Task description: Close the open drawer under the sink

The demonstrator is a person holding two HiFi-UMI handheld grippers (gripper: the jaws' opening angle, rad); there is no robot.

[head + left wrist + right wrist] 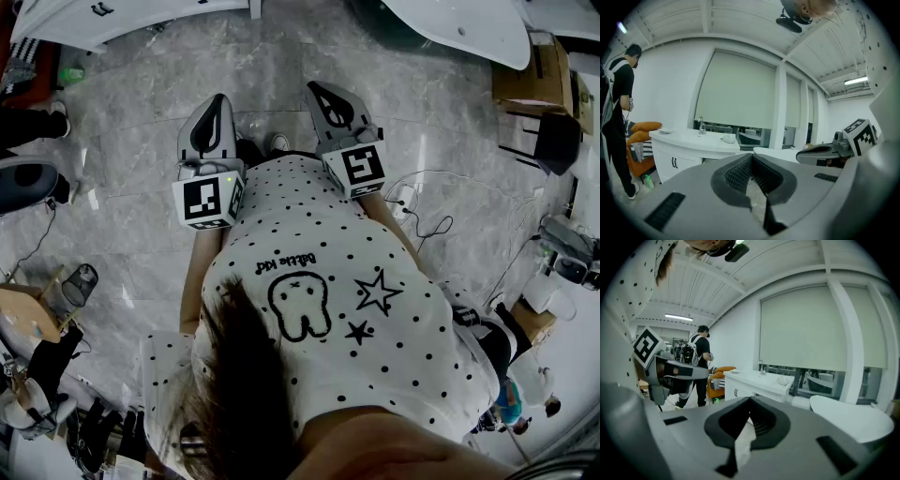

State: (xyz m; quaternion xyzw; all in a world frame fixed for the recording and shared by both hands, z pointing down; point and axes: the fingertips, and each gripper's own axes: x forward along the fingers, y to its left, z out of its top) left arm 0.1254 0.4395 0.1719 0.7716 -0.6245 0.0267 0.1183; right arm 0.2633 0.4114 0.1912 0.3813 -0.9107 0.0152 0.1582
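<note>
White and curved along its top, the vanity cabinet with basin and chrome tap (pixel 689 140) stands against the window wall, well apart from both tools. Its doors show at the cabinet's left end, but the open drawer cannot be made out from here. Left gripper (pixel 751 157): jaws pressed together, nothing between. Right gripper (pixel 750 401): likewise closed and empty. The drawer front is probably a stiff panel on runners and light to slide; a flat push at its middle should serve, no pinch needed.

Ahead and to the left of the fingers (pixel 736 176) of the left gripper (pixel 751 157), the sink counter (pixel 691 139) is seen; a person (pixel 616 117) is placed further left, the right gripper (pixel 806 154) alongside at right.
</note>
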